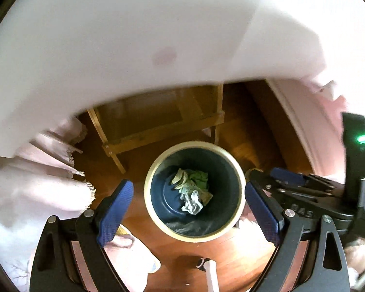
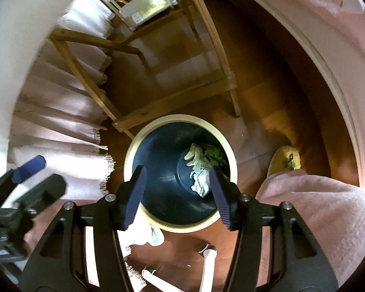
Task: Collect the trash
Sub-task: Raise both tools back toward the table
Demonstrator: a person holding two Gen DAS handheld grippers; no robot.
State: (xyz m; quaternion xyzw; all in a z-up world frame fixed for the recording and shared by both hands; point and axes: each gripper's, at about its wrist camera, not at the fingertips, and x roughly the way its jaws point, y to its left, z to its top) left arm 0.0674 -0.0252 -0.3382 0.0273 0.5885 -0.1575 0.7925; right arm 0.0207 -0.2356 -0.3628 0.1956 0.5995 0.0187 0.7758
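Left gripper (image 1: 189, 203): jaws apart, empty. Crumpled white and green paper trash (image 1: 191, 193): beyond the fingertips, at the bottom of the cream-rimmed dark round bin (image 1: 241, 168). Right gripper (image 2: 177, 189): jaws apart, empty. Risk: the two grippers, close together, could collide or tip the bin.

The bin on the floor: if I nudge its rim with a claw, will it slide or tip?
The bin looks tall and narrow, so a rim push would probably tip it rather than slide it. It holds only crumpled paper, so it is likely light. The wood floor looks smooth.
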